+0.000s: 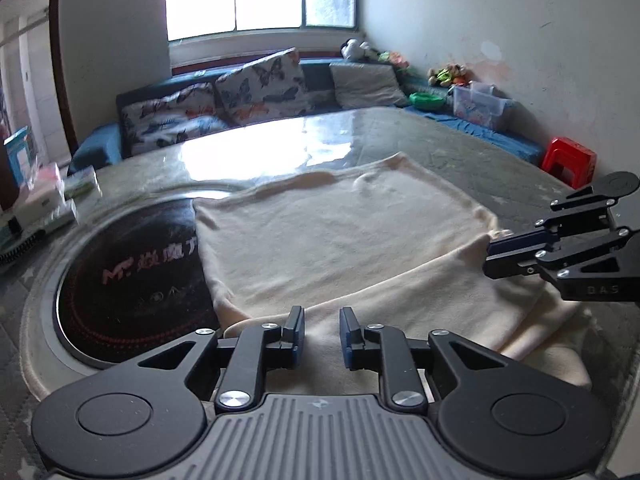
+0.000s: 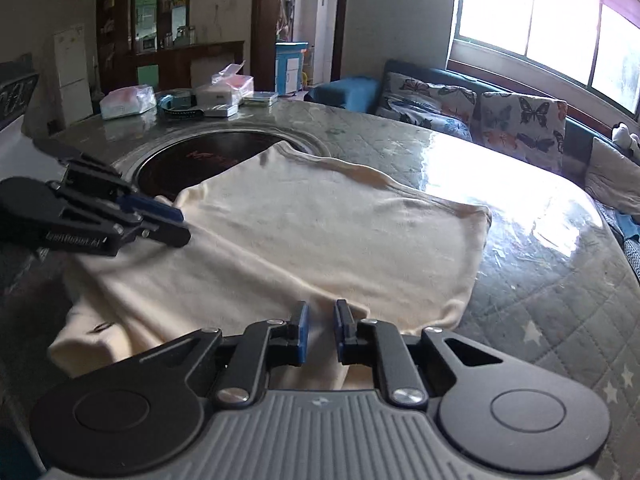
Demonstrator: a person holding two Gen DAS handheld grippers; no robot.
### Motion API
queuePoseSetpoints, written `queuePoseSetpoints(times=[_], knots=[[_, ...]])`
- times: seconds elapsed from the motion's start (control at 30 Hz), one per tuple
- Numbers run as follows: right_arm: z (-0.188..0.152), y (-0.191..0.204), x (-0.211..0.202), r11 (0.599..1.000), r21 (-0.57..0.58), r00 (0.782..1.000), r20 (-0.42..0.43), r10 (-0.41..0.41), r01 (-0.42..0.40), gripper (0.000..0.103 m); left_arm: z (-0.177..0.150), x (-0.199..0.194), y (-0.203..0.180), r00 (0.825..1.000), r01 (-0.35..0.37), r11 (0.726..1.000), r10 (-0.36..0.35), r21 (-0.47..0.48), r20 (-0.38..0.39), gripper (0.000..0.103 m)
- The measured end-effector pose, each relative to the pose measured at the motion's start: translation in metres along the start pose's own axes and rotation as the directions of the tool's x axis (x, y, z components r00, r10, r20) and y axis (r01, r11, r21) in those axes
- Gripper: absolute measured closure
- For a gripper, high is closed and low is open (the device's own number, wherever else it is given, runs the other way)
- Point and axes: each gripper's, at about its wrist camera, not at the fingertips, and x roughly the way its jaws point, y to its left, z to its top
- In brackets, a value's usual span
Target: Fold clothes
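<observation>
Surface: glass-topped table (image 1: 460, 152), sofa (image 1: 208, 108) at 12 o'clock.
Garment: cream shirt (image 1: 340, 220) lying flat, centre.
Left gripper (image 1: 322, 334): jaws narrowly apart, empty.
Right gripper (image 2: 320, 330): likewise.
Tip: pinch the near hem evenly with both, then lift together.

Cooktop logo: "M" followed by pale characters too blurred to read — on the dark round cooktop (image 1: 132, 276), left of and beyond the jaws.
Right gripper (image 1: 494, 258) body: "DAS" — faint.

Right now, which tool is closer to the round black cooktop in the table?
Left. The left tool is over the cream garment just beside the cooktop; the right tool is at the garment's opposite side.
</observation>
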Motion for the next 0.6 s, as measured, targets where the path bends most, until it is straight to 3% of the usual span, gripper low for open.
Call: queuePoseSetpoints(times=[0.17, 0.3, 0.6], knots=[[-0.014, 0.008, -0.019, 0.998, -0.048, 0.999, -0.022, 0.025, -0.026, 0.09, -0.016, -0.016, -0.016, 1.0, 0.03, 0.996, -0.031, 0.079, 0.004, 0.082], [-0.026, 0.003, -0.026, 0.999, -0.023, 0.999, -0.017, 0.028, -0.029, 0.089, -0.032, -0.024, -0.02, 1.0, 0.017, 0.992, -0.018, 0.122, 0.007, 0.081], [-0.028, 0.004, -0.03, 0.999, -0.024, 1.0, -0.01, 0.023, -0.023, 0.088, -0.043, -0.042, -0.021, 0.999, 0.015, 0.991, -0.019, 0.131, 0.03, 0.075]])
